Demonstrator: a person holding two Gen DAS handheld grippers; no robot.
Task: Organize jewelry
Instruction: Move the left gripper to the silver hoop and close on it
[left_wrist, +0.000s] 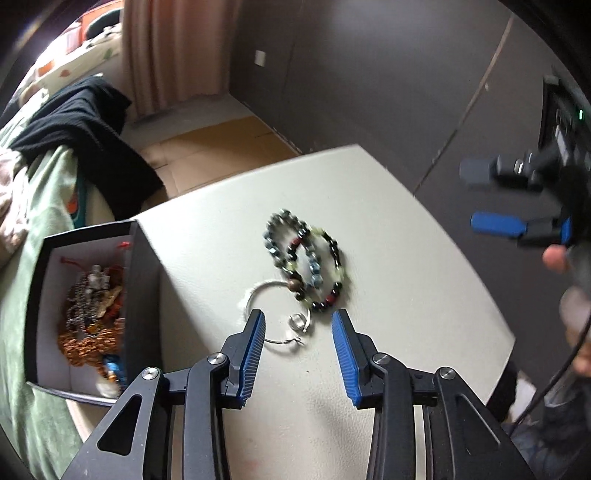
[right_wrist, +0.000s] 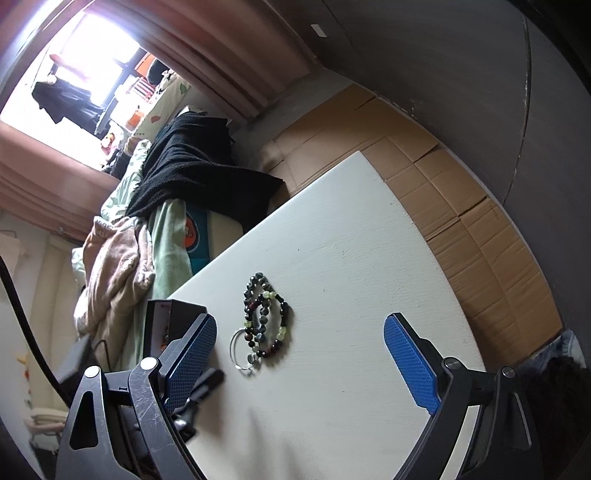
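Two beaded bracelets (left_wrist: 304, 258) lie overlapping on the white table (left_wrist: 388, 229), with a thin silver hoop (left_wrist: 266, 295) and a small silver ring (left_wrist: 297, 320) beside them. My left gripper (left_wrist: 298, 325) is open and empty, its fingertips either side of the small ring, just above the table. A black box (left_wrist: 86, 306) at the left holds several tangled necklaces and orange beads. My right gripper (right_wrist: 300, 332) is open and empty, above the table near the bracelets (right_wrist: 266, 317); it also shows in the left wrist view (left_wrist: 480, 199). The box edge (right_wrist: 173, 321) shows behind the right gripper's left finger.
A bed with green sheets (left_wrist: 33, 229) and a black blanket (right_wrist: 199, 173) lies beyond the table's left side. Flattened cardboard (right_wrist: 454, 206) covers the floor along the dark wall (left_wrist: 369, 74). A black cable (right_wrist: 22, 302) hangs at the left.
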